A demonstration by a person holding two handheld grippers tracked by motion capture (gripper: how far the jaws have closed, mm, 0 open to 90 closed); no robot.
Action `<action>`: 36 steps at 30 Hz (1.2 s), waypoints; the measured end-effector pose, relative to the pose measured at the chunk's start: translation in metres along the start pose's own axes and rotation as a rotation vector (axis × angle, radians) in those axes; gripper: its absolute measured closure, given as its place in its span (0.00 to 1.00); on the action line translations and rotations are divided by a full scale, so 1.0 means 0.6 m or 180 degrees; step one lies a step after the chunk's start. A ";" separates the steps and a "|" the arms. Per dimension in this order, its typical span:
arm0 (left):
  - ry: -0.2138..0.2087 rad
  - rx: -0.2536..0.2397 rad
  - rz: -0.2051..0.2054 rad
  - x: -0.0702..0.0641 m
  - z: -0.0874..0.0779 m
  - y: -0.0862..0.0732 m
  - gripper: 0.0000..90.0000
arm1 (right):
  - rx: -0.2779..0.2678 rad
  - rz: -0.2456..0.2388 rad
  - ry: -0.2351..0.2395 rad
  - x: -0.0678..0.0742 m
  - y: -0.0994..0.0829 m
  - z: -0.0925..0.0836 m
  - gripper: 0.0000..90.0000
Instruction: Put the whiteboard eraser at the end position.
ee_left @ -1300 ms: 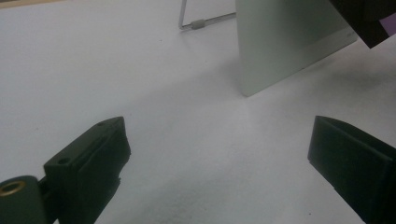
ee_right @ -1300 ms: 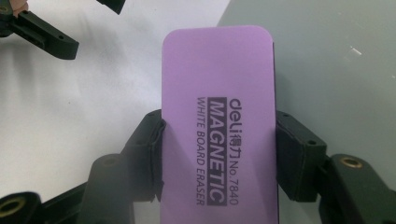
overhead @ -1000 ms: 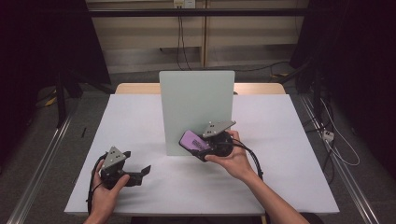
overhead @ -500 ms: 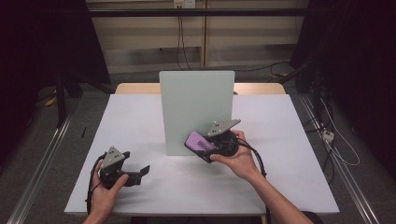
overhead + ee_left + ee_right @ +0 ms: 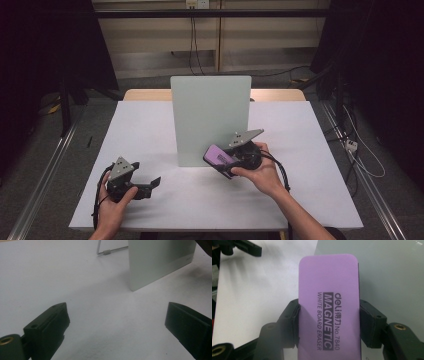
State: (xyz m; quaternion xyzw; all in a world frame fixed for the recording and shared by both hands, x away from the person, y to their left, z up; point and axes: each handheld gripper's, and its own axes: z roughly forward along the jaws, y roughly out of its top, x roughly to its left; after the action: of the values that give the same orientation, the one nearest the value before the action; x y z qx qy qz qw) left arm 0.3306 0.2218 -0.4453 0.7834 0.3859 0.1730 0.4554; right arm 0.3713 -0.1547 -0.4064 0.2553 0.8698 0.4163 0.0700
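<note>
High view: at a white desk [image 5: 165, 125] a person works a whiteboard [image 5: 211, 120] that stands upright near the middle, propped from behind by a wire stand [image 5: 110, 250] so its pale face tilts toward the worker. The right gripper [image 5: 220, 161] is clamped on a purple magnetic eraser [image 5: 218, 155], holding it across its narrow sides just in front of the board's lower right corner. That sideways grip leaves the long body free past the jaws, apparently so the wiping side can be laid flat against the board. In the right gripper view the eraser [image 5: 328, 302] stands lengthwise between the black pads [image 5: 293, 325], its printed label facing the camera and the board's grey face behind it on the right; whether the eraser already touches the board cannot be told. The left gripper [image 5: 150, 184] rests low on the desk at near left, well apart from the board, its jaws spread wide with nothing between them. In the left gripper view it points toward the board's [image 5: 160, 262] near left edge, seemingly on standby, perhaps placed to steady the board should the wiping push it back.
</note>
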 end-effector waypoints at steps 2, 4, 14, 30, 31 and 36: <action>0.0001 -0.0015 0.0000 -0.001 0.000 0.001 0.06 | 0.0008 0.0011 -0.0003 0.000 -0.003 -0.002 0.47; 0.0010 -0.0011 0.0027 -0.002 -0.002 0.002 0.06 | 0.0023 -0.0008 0.0006 0.000 -0.004 -0.006 0.47; 0.0000 0.0000 0.0079 -0.007 0.000 0.006 0.06 | 0.0139 -0.0012 0.0085 0.010 -0.009 -0.019 0.47; 0.0022 0.0061 0.0018 -0.004 0.007 0.003 0.06 | 0.0436 -0.0067 0.0355 0.025 -0.017 0.000 0.47; 0.0021 0.0059 0.0016 -0.004 0.006 0.003 0.06 | 0.0440 -0.0088 0.0357 0.025 -0.016 0.001 0.47; 0.0027 0.0047 0.0009 -0.001 0.004 0.001 0.06 | 0.0513 -0.0105 0.0394 0.032 -0.015 0.006 0.47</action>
State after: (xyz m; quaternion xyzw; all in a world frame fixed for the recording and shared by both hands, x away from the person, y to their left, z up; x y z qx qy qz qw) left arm 0.3321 0.2200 -0.4456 0.7866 0.3880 0.1741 0.4477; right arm 0.3527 -0.1473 -0.4139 0.2195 0.9072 0.3588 0.0022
